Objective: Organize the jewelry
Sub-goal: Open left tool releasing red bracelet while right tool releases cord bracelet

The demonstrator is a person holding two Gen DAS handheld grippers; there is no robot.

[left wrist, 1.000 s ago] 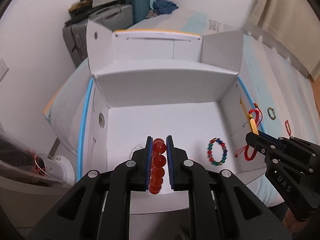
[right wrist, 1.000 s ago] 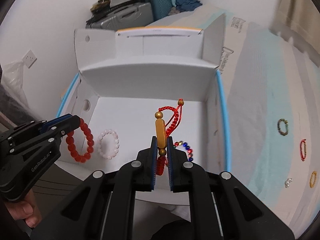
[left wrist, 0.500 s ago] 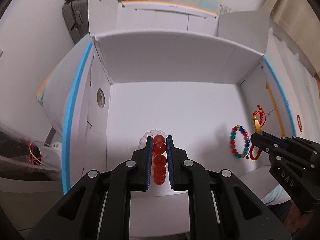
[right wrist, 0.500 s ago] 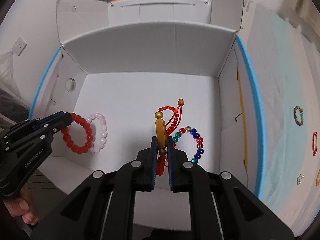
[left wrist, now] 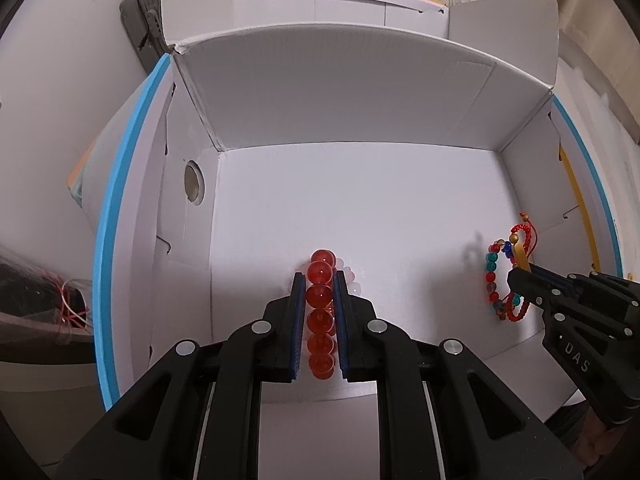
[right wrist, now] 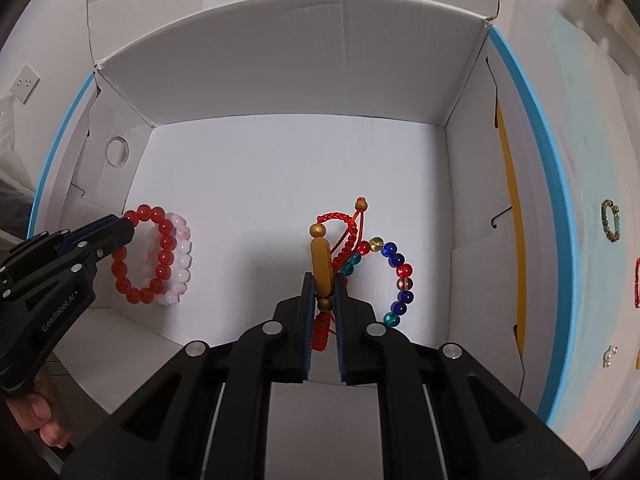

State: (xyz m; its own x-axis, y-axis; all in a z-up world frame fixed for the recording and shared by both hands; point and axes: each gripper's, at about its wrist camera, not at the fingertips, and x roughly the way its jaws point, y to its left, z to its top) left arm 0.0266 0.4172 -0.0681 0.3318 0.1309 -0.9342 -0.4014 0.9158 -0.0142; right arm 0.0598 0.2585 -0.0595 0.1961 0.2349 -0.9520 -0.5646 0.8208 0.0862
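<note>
The red bead bracelet (left wrist: 320,312) is a ring of large glossy translucent beads, clamped edge-on between the left gripper's (left wrist: 319,280) blue pads. It hangs low over the left part of the white cardboard box's (right wrist: 280,80) floor, overlapping a pale pink bead bracelet (right wrist: 182,264) lying there. The right gripper (right wrist: 324,280) is closed on a red cord bracelet (right wrist: 340,236) with an amber tube bead and gold beads, held just above a multicolour glass-bead bracelet (right wrist: 400,272) on the floor's right side.

The box floor is bare white toward the far wall; upright flaps rise on all sides, and the left wall has a round hole (left wrist: 193,181). Outside the right wall, on the pale surface, lie a green bead bracelet (right wrist: 611,221) and a red cord loop (right wrist: 637,282).

Both grippers reach down into the box from the near edge — left and right well apart.
</note>
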